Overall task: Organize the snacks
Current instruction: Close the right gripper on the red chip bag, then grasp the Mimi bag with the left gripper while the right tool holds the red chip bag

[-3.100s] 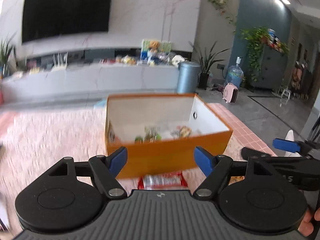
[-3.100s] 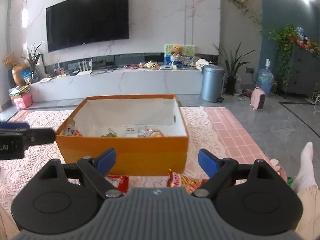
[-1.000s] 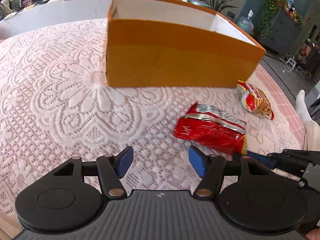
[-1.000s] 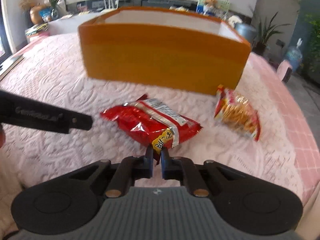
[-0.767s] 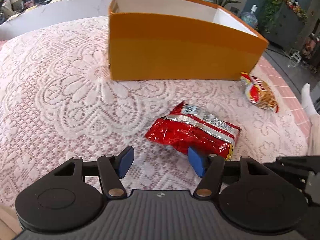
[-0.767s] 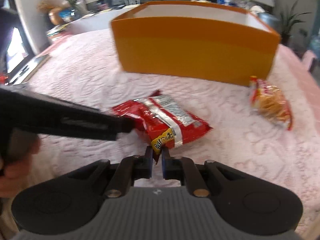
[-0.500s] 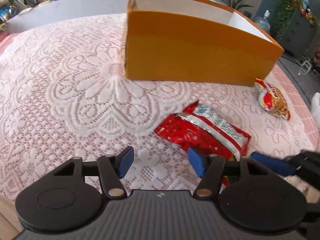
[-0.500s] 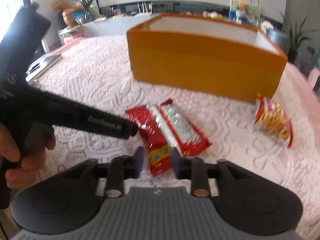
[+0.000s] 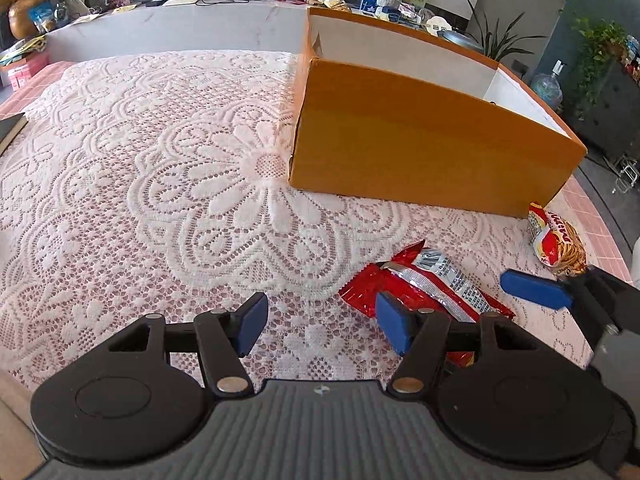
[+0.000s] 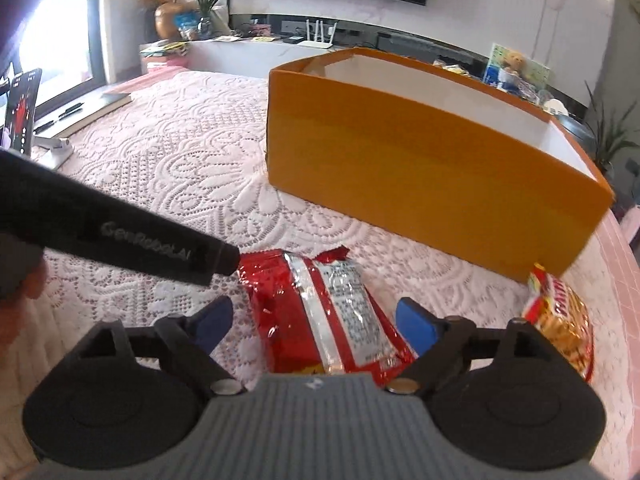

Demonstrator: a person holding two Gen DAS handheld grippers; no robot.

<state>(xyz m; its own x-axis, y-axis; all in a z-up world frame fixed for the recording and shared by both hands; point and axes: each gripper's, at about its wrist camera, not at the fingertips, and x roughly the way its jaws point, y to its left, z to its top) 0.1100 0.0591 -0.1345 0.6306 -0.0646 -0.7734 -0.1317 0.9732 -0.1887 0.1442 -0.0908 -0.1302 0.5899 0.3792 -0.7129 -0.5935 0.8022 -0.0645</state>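
Lying flat on the lace-covered worktop (image 9: 168,184), the red snack packet (image 10: 320,316) sits low in the right wrist view, silver back panel up, directly between the spread fingers of the right gripper (image 10: 314,322), which is released and touches nothing. In the left wrist view the same packet shows lower right of centre, partly behind the right-hand blue pad of the left gripper (image 9: 320,320), also released and apart from it. A second, yellow-and-red snack bag (image 9: 558,246) lies further right, near the lower right corner of the orange box (image 9: 420,148). That box stands upright behind both packets, filling the upper right of each frame, its white inside walls showing; its contents cannot be seen.
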